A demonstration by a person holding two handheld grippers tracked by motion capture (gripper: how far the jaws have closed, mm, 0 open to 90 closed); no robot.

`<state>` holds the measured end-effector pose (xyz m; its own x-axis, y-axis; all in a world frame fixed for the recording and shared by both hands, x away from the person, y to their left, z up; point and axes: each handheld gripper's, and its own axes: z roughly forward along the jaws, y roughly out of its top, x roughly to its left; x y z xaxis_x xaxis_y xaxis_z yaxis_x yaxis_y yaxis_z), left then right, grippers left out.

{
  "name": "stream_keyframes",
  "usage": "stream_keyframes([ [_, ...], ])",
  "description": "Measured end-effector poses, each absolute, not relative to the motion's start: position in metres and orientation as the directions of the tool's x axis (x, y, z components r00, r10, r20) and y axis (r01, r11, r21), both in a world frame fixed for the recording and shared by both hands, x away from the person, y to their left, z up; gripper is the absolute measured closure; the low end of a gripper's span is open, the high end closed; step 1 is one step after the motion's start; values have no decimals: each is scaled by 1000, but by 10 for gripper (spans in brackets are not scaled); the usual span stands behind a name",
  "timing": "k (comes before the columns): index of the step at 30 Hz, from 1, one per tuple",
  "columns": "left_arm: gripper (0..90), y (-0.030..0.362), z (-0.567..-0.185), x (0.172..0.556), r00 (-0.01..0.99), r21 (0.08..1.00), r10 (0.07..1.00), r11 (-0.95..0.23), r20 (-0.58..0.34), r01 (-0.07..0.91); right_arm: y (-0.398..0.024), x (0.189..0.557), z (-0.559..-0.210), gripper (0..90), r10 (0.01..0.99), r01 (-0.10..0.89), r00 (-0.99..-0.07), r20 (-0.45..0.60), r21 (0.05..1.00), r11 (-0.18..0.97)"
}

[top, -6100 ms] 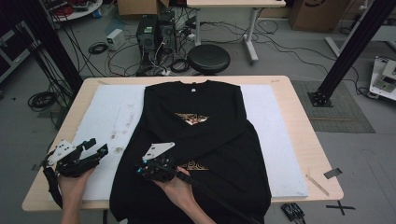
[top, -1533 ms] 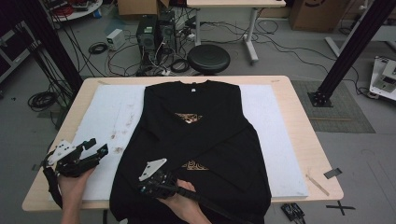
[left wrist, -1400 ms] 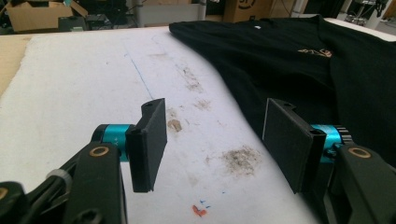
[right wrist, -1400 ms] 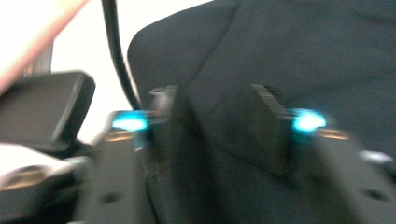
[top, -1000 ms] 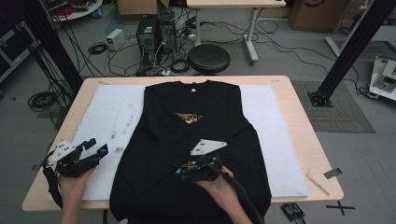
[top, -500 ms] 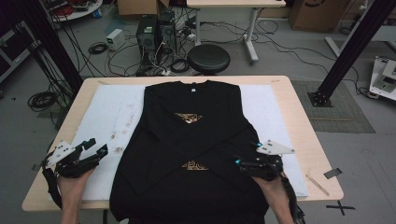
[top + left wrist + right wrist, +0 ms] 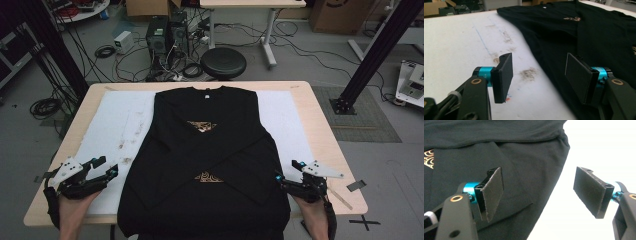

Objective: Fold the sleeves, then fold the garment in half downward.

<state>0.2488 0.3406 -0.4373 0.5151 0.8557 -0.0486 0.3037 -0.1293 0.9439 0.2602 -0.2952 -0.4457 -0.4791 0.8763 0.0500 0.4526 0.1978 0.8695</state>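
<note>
Both forearms come in low from the near table edge, hands level, knuckles up. The left gripper [image 7: 102, 169] sits just off the near left edge of the black shirt [image 7: 210, 165], jaws wide apart with nothing between them, over the white mat [image 7: 117, 125]. The right gripper [image 7: 287, 175] hovers at the shirt's near right edge, jaws spread and empty, one over cloth, one over mat

shirt [image 7: 205, 165]: 1 | tongs: 2, left tongs [image 7: 106, 168], right tongs [image 7: 287, 171] | table [image 7: 320, 125]: 1 | stool [image 7: 223, 63]: 1
</note>
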Motion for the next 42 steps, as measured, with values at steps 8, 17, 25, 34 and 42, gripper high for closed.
stream_keyframes([
  [8,391,322,-437,236,530,936,847,-161,-32,314,-287,259,-443,247,859,446,-511,47,868,218],
  [17,391,309,-455,223,568,886,822,-238,-34,397,-288,243,-445,308,849,483,-527,40,836,261],
  [25,391,300,-469,220,571,860,821,-276,-22,429,-281,235,-454,330,838,508,-545,-9,792,338],
  [34,499,296,-467,215,585,859,811,-290,-13,422,-280,232,-464,361,845,519,-534,9,793,320],
  [42,666,297,-470,211,581,872,813,-261,-34,415,-287,224,-466,594,859,519,-510,28,807,282],
])
